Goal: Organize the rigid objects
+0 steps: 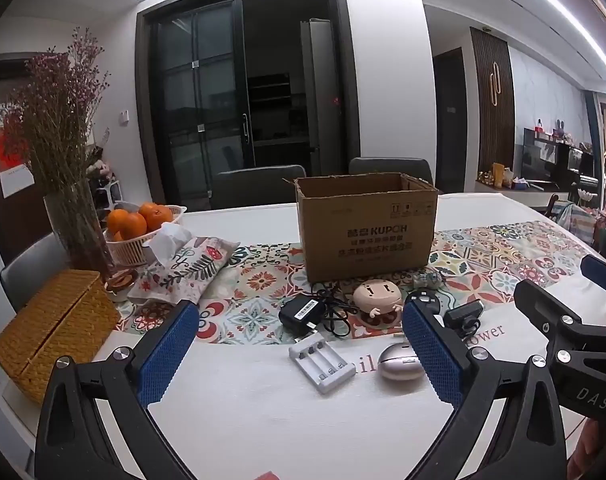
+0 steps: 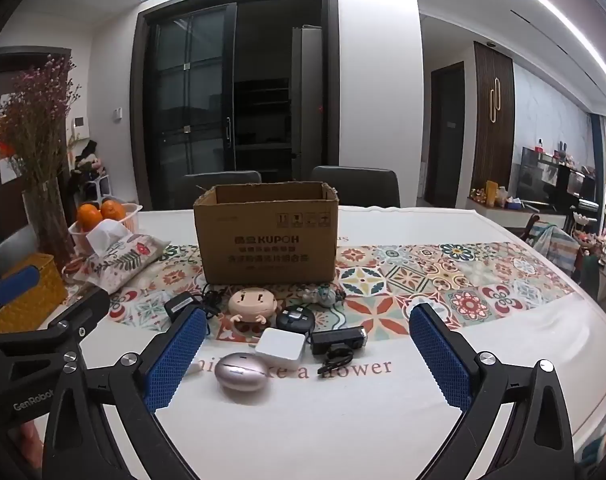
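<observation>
An open cardboard box [image 1: 367,226] [image 2: 267,236] stands on the patterned runner. In front of it lie a black power adapter with cable [image 1: 303,314], a white battery charger [image 1: 322,360], a pink oval device [image 1: 399,361] [image 2: 242,372], a beige round socket toy [image 1: 377,296] [image 2: 253,304], a round black cable reel [image 2: 295,317], a white square adapter [image 2: 281,347] and a small black camera [image 2: 339,340]. My left gripper [image 1: 299,354] is open and empty above the table's near side. My right gripper [image 2: 307,354] is open and empty, right of the left one.
A basket of oranges [image 1: 141,232], a floral tissue pouch [image 1: 183,268], a glass vase of dried flowers [image 1: 77,228] and a woven box [image 1: 55,326] stand at the left. Two chairs [image 2: 355,186] are behind the table.
</observation>
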A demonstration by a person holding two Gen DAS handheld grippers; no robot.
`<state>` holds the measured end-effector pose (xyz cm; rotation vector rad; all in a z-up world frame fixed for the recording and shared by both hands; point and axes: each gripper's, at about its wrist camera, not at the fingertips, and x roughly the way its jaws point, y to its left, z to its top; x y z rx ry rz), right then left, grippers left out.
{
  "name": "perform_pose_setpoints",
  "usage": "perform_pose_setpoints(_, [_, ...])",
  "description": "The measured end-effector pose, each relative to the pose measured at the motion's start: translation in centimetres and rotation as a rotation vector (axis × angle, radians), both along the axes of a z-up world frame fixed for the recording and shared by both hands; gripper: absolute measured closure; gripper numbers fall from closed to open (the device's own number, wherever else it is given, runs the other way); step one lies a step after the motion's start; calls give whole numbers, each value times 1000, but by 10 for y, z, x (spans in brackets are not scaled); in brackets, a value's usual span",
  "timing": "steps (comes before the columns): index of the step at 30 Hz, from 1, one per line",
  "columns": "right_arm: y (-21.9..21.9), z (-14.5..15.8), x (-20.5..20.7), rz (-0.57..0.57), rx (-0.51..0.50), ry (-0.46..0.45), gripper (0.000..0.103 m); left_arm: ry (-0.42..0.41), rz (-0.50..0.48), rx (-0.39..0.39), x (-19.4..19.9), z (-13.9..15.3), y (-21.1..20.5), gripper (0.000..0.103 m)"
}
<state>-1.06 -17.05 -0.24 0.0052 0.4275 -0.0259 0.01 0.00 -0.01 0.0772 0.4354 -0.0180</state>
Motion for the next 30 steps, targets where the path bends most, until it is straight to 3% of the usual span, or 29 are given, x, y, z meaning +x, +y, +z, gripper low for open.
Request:
perform_pose_setpoints(10, [5, -2, 1, 7, -5, -5, 0, 26, 4, -24, 4, -4, 3, 0])
perform_pose_setpoints(30, [4, 0, 1, 2, -10, 1, 0, -7, 27, -11, -1, 1, 6, 0])
